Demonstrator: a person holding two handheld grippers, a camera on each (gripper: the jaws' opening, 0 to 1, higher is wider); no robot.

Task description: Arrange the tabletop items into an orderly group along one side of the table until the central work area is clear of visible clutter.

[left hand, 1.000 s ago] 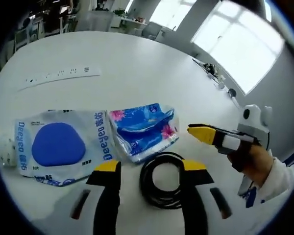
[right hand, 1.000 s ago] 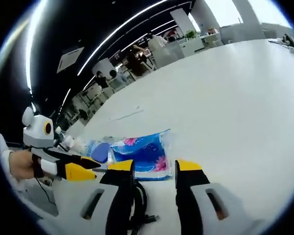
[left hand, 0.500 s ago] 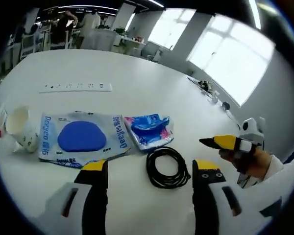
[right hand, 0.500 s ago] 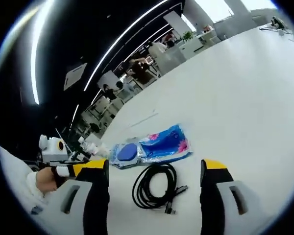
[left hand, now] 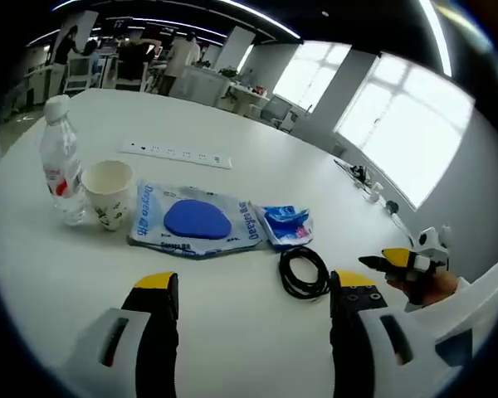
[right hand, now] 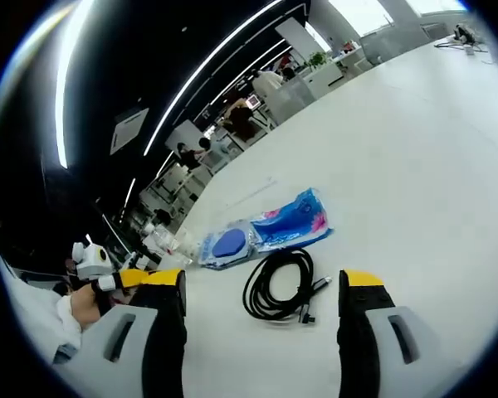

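Bottle (left hand: 60, 157), cup (left hand: 108, 192), pouch (left hand: 195, 226), tissues (left hand: 287, 225), cable (left hand: 304, 271) in row on surface (left hand: 232, 332), 9 to 3 o'clock. Both grippers' jaws open, empty.

In the left gripper view a row runs across the surface (left hand: 232, 249): water bottle (left hand: 60, 157) at the left, paper cup (left hand: 108, 192) just beside it, then wipes pack (left hand: 195, 225), tissue pack (left hand: 287, 225) and coiled cable (left hand: 303, 272) rightmost. A power strip (left hand: 176, 152) lies behind the row.

bright window glare – ceiling strips streak – fisheye-warped, soft edges
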